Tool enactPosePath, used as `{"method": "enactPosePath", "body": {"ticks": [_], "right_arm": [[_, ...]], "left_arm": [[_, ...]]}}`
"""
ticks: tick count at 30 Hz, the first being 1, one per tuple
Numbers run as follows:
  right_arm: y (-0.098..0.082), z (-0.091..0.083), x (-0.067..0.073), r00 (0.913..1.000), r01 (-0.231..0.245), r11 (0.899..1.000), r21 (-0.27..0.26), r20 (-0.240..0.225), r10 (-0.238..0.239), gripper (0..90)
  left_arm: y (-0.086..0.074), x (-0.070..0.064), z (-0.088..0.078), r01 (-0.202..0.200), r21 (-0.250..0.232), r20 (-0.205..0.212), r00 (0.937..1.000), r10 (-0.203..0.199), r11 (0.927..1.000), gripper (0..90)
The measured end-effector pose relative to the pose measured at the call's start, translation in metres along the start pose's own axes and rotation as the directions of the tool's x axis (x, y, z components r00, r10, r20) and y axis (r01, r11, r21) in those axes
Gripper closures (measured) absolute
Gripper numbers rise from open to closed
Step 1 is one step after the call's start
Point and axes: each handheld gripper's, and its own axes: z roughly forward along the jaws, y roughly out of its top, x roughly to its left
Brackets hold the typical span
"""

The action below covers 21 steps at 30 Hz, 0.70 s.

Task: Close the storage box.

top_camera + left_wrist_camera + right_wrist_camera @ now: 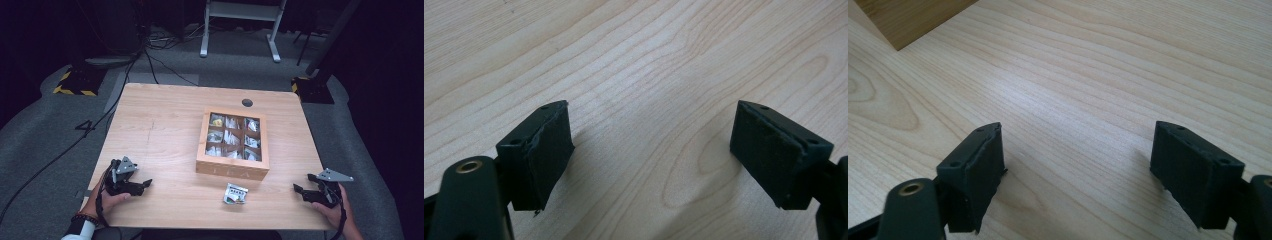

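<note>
A wooden box (233, 170) with a clear lid stands near the middle of the table; its nine compartments hold small packets. One loose packet (235, 193) lies on the table just in front of the box. My left gripper (146, 184) rests low over the table's front left corner, jaws open, nothing between them (651, 150). At the front right my right gripper (298, 189) is also open over bare wood (1078, 160). A corner of the box (908, 17) shows at the top left of the right gripper view.
The light wooden table (160, 130) has a round cable hole (247, 103) at its far edge. Grey carpet with cables (150, 60) and a white desk frame (240, 25) lie beyond the table.
</note>
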Motion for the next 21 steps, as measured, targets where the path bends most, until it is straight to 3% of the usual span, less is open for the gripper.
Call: {"method": "enactPosePath", "body": {"ticks": [21], "right_arm": [[0.0013,0.0015,-0.0004,1.0,0.002,1.0,0.004,-0.002,-0.002,19.8]], "left_arm": [[-0.0001,0.0002,-0.0001,0.0,0.0,0.001,1.0,0.0,1.0,17.3]]}}
